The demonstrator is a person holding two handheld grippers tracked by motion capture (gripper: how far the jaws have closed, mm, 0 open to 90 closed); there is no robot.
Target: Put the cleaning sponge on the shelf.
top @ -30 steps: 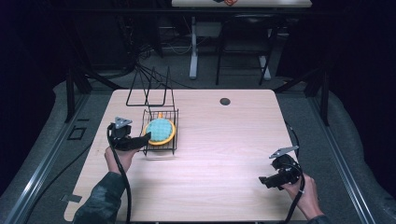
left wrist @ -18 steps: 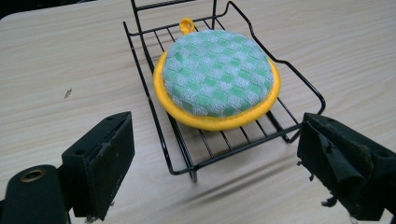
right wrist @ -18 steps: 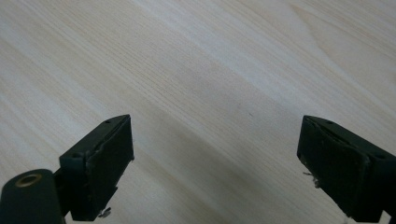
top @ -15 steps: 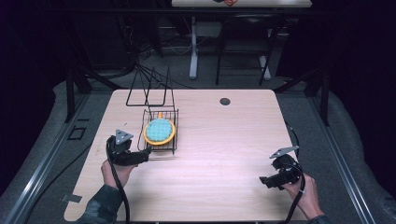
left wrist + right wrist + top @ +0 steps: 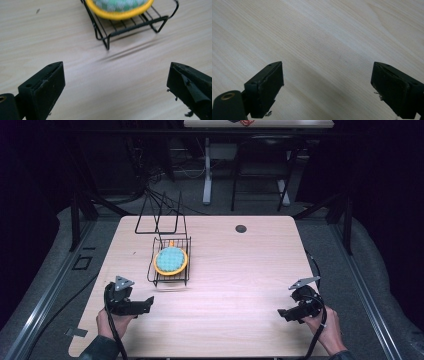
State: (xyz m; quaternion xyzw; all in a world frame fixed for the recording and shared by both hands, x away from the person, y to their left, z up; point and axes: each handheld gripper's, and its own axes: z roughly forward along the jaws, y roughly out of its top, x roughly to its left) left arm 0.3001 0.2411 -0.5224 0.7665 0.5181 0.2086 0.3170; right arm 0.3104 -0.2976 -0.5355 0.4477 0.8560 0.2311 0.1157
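Observation:
A black wire rack (image 5: 170,272) stands left of the table's middle, and a yellow-rimmed plate with a teal checked centre (image 5: 171,260) lies flat on it. My left gripper (image 5: 146,303) is near the front left of the table, well short of the rack, its jaws wide apart and empty. The left gripper view has the rack's near corner (image 5: 108,40) and the plate's yellow rim (image 5: 120,15) at the top. My right gripper (image 5: 285,314) is open and empty at the front right, over bare wood.
The light wooden table (image 5: 240,270) has a dark round grommet (image 5: 241,228) near its far edge. The rack's tall wire dividers (image 5: 157,217) rise at the far left. Dark floor, cables and desk legs lie beyond the table.
My left gripper has drawn back from the rack toward the front left edge, its jaws open. The plate stays on the rack. The right gripper has not moved.

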